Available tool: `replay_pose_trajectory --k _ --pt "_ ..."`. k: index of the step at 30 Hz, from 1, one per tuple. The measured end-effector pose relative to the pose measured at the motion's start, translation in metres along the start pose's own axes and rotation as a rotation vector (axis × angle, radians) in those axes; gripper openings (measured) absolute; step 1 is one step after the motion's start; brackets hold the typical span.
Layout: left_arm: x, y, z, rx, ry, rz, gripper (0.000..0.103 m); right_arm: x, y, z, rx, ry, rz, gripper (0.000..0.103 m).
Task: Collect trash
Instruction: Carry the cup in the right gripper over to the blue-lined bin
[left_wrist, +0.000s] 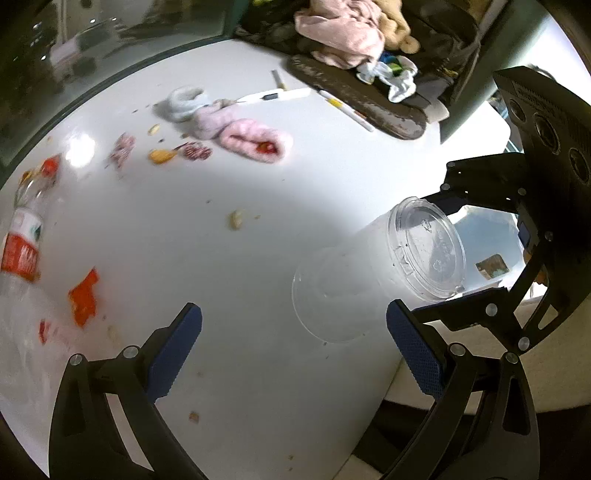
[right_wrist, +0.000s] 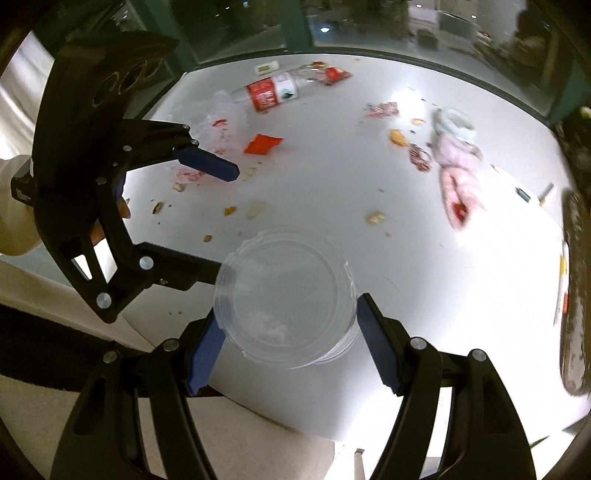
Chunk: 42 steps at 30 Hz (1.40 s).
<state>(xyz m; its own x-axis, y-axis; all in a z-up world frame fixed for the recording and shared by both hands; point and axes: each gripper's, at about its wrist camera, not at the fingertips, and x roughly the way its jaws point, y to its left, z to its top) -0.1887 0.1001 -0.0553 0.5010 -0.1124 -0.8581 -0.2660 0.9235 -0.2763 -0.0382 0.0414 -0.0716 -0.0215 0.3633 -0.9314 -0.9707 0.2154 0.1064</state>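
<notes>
The right tool (right_wrist: 291, 339) grips a clear plastic cup (right_wrist: 286, 295) by its lidded top, one blue pad on each side, and holds it tilted just above the white bench (right_wrist: 424, 280) near its front edge. In the left wrist view the same cup (left_wrist: 380, 269) leans with its lid toward the right tool (left_wrist: 454, 254). The left tool (left_wrist: 291, 350) is spread wide with nothing between its pads, hovering over the bench (left_wrist: 221, 258) just beside the cup. Farther off lie a crushed bottle (right_wrist: 269, 92) with a red label, a red wrapper (right_wrist: 263, 144), scattered crumbs and pink socks (right_wrist: 458, 177).
</notes>
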Motion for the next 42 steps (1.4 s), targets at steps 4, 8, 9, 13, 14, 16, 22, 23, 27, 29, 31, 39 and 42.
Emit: replay_pose_trajectory --k 4,8,9,13,14,16,22,23,27,29,31,39,42 --pt "0.01 -0.013 0.016 0.036 0.017 -0.012 0.097 -0.012 -0.014 -0.01 0.041 -0.016 -0.018 0.067" --pt "0.017 -0.027 0.032 0.074 0.028 -0.028 0.097 -0.021 -0.026 -0.018 0.072 -0.03 -0.034 0.067" --pt "0.019 -0.031 0.036 0.081 0.031 -0.03 0.097 -0.024 -0.03 -0.02 0.081 -0.034 -0.039 0.067" --pt "0.027 -0.043 0.05 0.106 0.033 -0.042 0.097 -0.033 -0.04 -0.029 0.108 -0.048 -0.053 0.067" --pt "0.029 -0.046 0.054 0.114 0.035 -0.046 0.097 -0.035 -0.043 -0.032 0.117 -0.051 -0.057 0.067" --pt "0.034 -0.052 0.059 0.126 0.04 -0.049 0.097 -0.04 -0.05 -0.038 0.133 -0.055 -0.066 0.067" --pt "0.049 -0.073 0.078 0.177 0.054 -0.079 0.097 -0.054 -0.072 -0.057 0.194 -0.071 -0.089 0.067" --pt "0.051 -0.076 0.081 0.184 0.056 -0.084 0.097 -0.054 -0.074 -0.058 0.2 -0.072 -0.092 0.067" --pt "0.061 -0.088 0.092 0.214 0.064 -0.102 0.097 -0.06 -0.085 -0.066 0.232 -0.078 -0.108 0.067" --pt "0.066 -0.095 0.098 0.227 0.068 -0.111 0.097 -0.061 -0.089 -0.069 0.25 -0.079 -0.117 0.067" --pt "0.071 -0.102 0.104 0.244 0.071 -0.121 0.097 -0.065 -0.095 -0.075 0.272 -0.084 -0.129 0.067" --pt "0.086 -0.129 0.123 0.315 0.085 -0.152 0.097 -0.078 -0.113 -0.095 0.336 -0.098 -0.163 0.067" --pt "0.091 -0.139 0.13 0.334 0.089 -0.164 0.097 -0.083 -0.119 -0.102 0.358 -0.102 -0.176 0.067"
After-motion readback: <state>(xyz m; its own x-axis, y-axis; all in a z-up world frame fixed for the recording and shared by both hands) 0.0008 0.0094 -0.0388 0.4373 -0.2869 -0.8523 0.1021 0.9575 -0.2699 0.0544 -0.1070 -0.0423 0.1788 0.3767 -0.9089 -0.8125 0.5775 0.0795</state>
